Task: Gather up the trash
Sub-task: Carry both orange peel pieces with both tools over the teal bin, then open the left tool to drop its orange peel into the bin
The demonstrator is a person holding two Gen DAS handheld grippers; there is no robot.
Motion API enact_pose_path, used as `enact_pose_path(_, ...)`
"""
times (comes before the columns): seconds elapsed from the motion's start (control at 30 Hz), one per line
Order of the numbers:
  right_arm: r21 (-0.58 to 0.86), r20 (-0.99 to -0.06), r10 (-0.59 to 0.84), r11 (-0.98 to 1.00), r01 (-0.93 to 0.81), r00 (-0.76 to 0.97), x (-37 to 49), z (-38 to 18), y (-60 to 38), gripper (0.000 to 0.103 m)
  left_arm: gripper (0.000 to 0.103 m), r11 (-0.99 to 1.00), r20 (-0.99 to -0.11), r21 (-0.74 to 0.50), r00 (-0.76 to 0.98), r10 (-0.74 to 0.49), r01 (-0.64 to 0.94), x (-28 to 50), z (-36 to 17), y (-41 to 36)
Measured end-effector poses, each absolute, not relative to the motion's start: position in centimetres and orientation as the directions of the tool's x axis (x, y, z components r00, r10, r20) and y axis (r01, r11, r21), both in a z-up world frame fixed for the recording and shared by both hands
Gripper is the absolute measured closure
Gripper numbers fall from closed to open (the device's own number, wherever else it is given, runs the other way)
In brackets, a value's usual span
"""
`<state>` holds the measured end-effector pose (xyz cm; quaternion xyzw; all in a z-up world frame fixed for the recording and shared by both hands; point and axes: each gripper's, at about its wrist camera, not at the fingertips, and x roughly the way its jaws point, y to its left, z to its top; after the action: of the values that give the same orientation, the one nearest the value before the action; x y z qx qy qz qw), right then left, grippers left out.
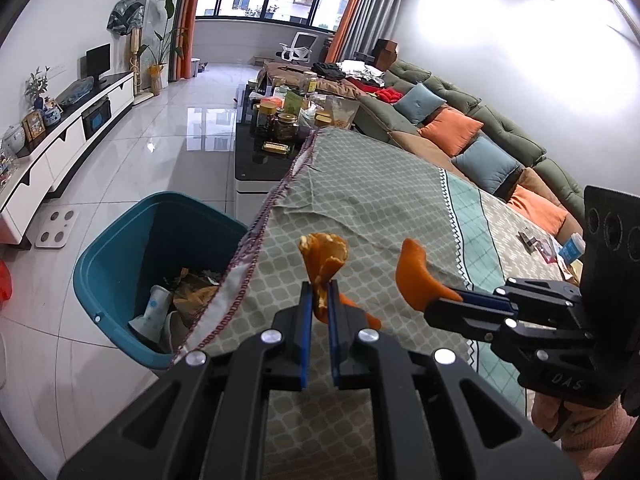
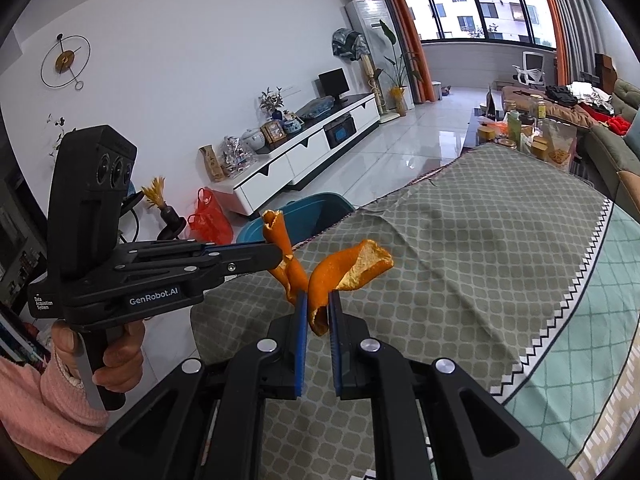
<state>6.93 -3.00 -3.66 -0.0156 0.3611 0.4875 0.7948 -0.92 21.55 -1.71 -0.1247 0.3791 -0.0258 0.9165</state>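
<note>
My left gripper (image 1: 319,286) is shut on a curled piece of orange peel (image 1: 323,258), held above the cloth-covered table (image 1: 372,208). My right gripper (image 2: 318,296) is shut on a second piece of orange peel (image 2: 352,266). The right gripper also shows in the left wrist view (image 1: 460,300), holding its peel (image 1: 416,276) to the right of the left gripper. The left gripper shows in the right wrist view (image 2: 276,258) with its peel (image 2: 280,240). A teal trash bin (image 1: 120,256) stands on the floor left of the table, holding paper scraps and a cup; its rim shows in the right wrist view (image 2: 296,220).
A black coffee table (image 1: 260,152) crowded with jars stands beyond the table. A green sofa (image 1: 500,128) with cushions runs along the right. A white TV cabinet (image 1: 60,148) lines the left wall. A white scale (image 1: 56,228) lies on the floor. A red bag (image 2: 210,220) sits near the bin.
</note>
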Motion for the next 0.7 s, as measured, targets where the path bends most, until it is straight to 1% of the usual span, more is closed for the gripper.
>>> enact_pose_path(0.7, 0.313, -0.592, 0.772, 0.484, -0.818, 0.230, 7.4, -3.3, -0.4, 0.093, 0.094, 0.963, -0.685, -0.249, 0.721, -0.104, -0.098, -1.5, -1.6, 23.1)
